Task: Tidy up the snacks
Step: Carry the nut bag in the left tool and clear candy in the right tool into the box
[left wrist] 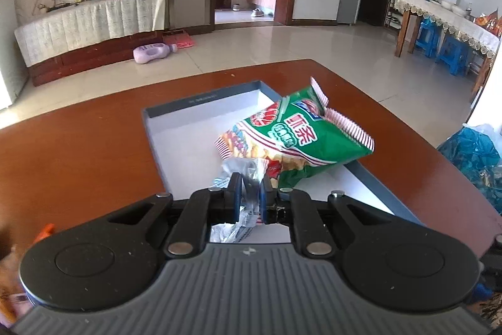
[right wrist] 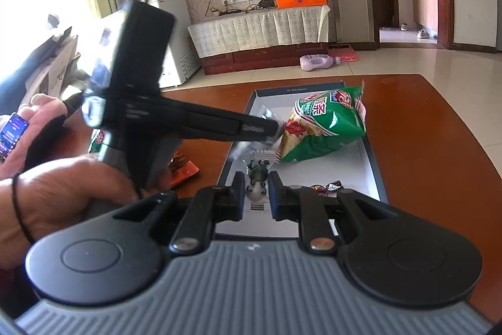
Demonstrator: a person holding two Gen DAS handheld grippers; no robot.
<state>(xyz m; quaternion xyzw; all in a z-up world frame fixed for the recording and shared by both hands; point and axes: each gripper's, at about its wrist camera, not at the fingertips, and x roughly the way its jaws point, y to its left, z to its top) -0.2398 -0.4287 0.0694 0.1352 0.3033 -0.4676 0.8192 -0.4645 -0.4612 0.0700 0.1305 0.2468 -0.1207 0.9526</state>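
Observation:
A shallow grey tray (left wrist: 200, 98) with a white floor sits on the brown table (left wrist: 78, 146). A green snack bag (left wrist: 301, 134) lies tilted in it, its far end over the right rim. My left gripper (left wrist: 249, 193) is shut on a clear crinkly packet (left wrist: 241, 168) just in front of that bag. In the right wrist view the left gripper (right wrist: 274, 127) reaches in from the left to the green snack bag's (right wrist: 326, 127) lower corner. My right gripper (right wrist: 255, 190) hangs over the tray's (right wrist: 373, 165) near end, shut on a small black-and-white wrapped sweet (right wrist: 255, 193).
Two dark wrapped candies (right wrist: 326, 187) lie in the tray beside the right gripper. An orange packet (right wrist: 185, 173) lies on the table left of the tray. A person's hand (right wrist: 62, 193) holds the left gripper; another hand holds a phone (right wrist: 12, 134). A blue bag (left wrist: 477, 153) sits off the table's right edge.

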